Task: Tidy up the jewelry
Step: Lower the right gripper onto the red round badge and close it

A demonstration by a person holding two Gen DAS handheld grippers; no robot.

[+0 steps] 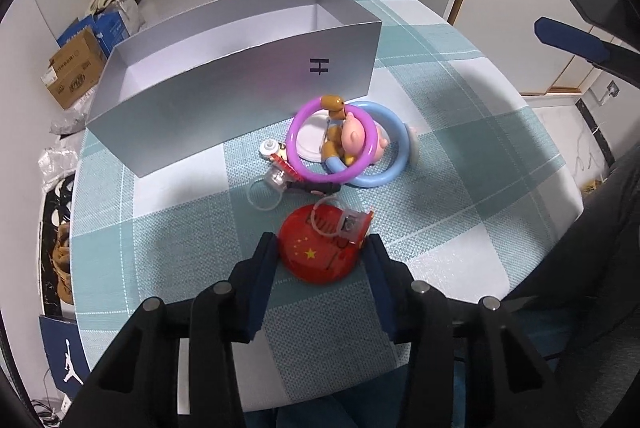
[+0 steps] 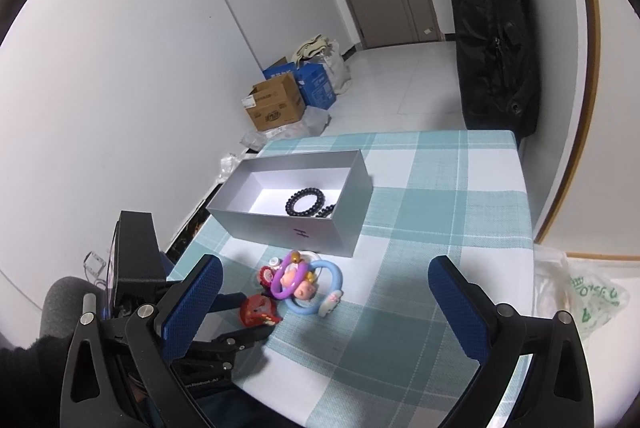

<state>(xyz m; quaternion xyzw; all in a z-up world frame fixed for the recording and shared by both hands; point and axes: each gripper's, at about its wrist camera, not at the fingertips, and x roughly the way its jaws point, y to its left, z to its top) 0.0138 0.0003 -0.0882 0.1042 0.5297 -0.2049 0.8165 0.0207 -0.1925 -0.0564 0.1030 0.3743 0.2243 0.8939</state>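
A red round badge (image 1: 316, 256) with yellow stars and a clear clip-on ring on top lies on the checked tablecloth (image 1: 460, 211). My left gripper (image 1: 320, 246) points down at it, and both blue pads touch its sides, so it is shut on the badge. Behind it lies a heap: a purple ring (image 1: 296, 135), a blue ring (image 1: 400, 147), pig figurines (image 1: 356, 135) and a clear ring (image 1: 262, 197). A silver box (image 2: 280, 224) holds black bead bracelets (image 2: 306, 201). My right gripper (image 2: 326, 268) hovers open above the table, holding nothing.
The open silver box (image 1: 224, 99) stands just behind the heap, towards the table's left edge. Cardboard and blue boxes (image 2: 280, 99) sit on the floor by the wall. A black bag (image 2: 496, 27) hangs past the far edge. A plastic bag (image 2: 580, 296) lies to the right.
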